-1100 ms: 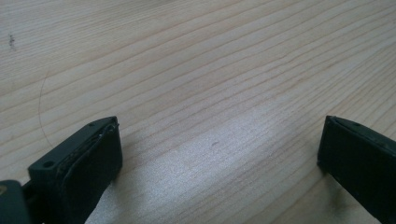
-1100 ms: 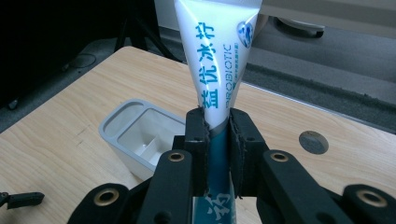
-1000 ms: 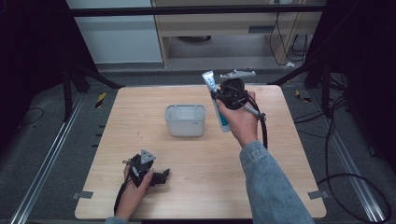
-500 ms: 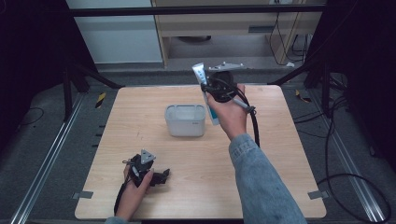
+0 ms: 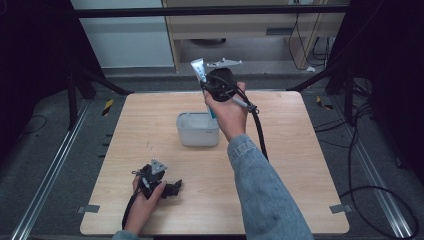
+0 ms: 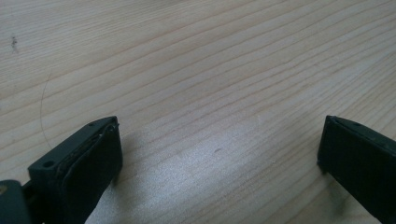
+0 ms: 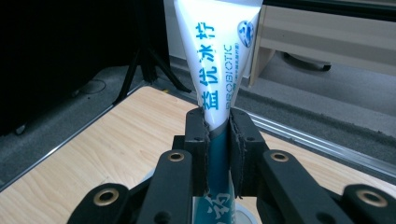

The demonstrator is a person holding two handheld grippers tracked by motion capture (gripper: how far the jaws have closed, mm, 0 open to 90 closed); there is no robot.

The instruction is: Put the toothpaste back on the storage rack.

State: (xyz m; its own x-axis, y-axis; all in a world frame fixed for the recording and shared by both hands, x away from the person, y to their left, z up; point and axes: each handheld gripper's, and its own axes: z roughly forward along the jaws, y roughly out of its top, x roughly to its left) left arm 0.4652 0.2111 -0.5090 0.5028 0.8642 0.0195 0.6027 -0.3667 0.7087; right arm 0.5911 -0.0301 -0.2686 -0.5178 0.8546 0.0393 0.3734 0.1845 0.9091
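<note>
Shifted toward nine o'clock since a second ago: right gripper (image 5: pixel 206 89), now raised over the grey tub (image 5: pixel 197 129) at table centre. Clamped tight between its pads (image 7: pixel 200 149), a white-and-teal toothpaste tube (image 7: pixel 217 60), upright, lower end cut off behind the hand. Resting at seven o'clock, left gripper (image 5: pixel 172 188), jaws spread wide over bare wooden table (image 6: pixel 196 70).

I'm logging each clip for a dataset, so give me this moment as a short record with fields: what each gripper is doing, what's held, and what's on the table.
right gripper: shut on the toothpaste tube, raised above the table
tube pose: roughly upright, crimped end up
left gripper: jaws open, nothing between them, low over the table
on table: grey container, below the tube
</note>
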